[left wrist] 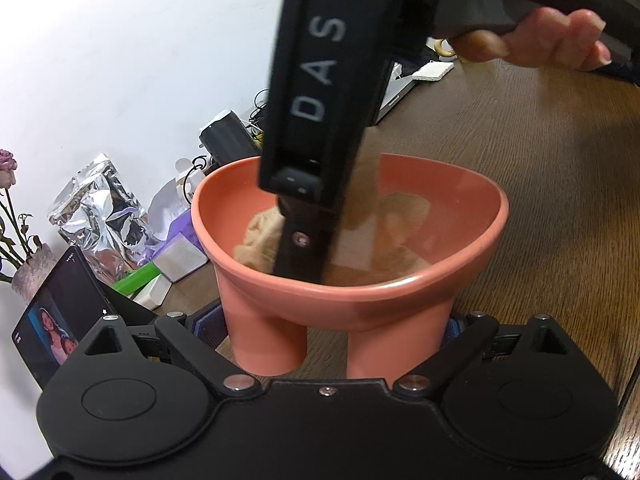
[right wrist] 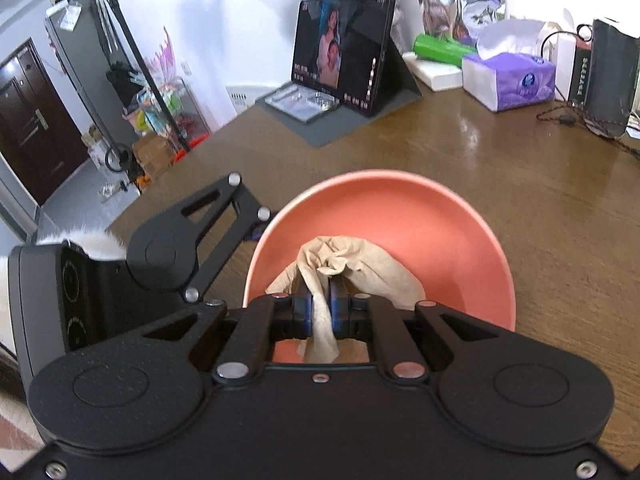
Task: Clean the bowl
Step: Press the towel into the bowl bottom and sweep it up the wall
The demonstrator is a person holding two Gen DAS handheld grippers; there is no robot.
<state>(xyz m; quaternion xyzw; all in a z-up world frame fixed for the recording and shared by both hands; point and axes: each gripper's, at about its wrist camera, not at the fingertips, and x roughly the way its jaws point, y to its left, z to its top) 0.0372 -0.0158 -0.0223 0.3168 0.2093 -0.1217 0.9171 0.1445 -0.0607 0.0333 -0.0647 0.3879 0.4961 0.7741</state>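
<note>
A salmon-pink bowl point(left wrist: 400, 300) on stubby legs stands on the wooden table point(left wrist: 540, 140). My left gripper point(left wrist: 330, 324) is shut on its base, one blue pad on each side of the legs. From above, my right gripper point(left wrist: 300, 256) reaches down into the bowl, held by a hand point(left wrist: 552, 36). In the right wrist view that right gripper point(right wrist: 320, 300) is shut on a crumpled beige paper towel point(right wrist: 360, 268), which lies against the inside of the bowl point(right wrist: 400, 208). The left gripper point(right wrist: 256, 232) meets the bowl's left side there. The bowl's bottom is hidden under the towel.
A tablet point(right wrist: 340, 52) on a grey stand plays a video at the back. Next to it lie a green tube point(right wrist: 440, 50), a purple tissue pack point(right wrist: 508, 80), a foil bag point(left wrist: 96, 208) and a black device point(right wrist: 612, 76) with cables. The table's edge runs at left.
</note>
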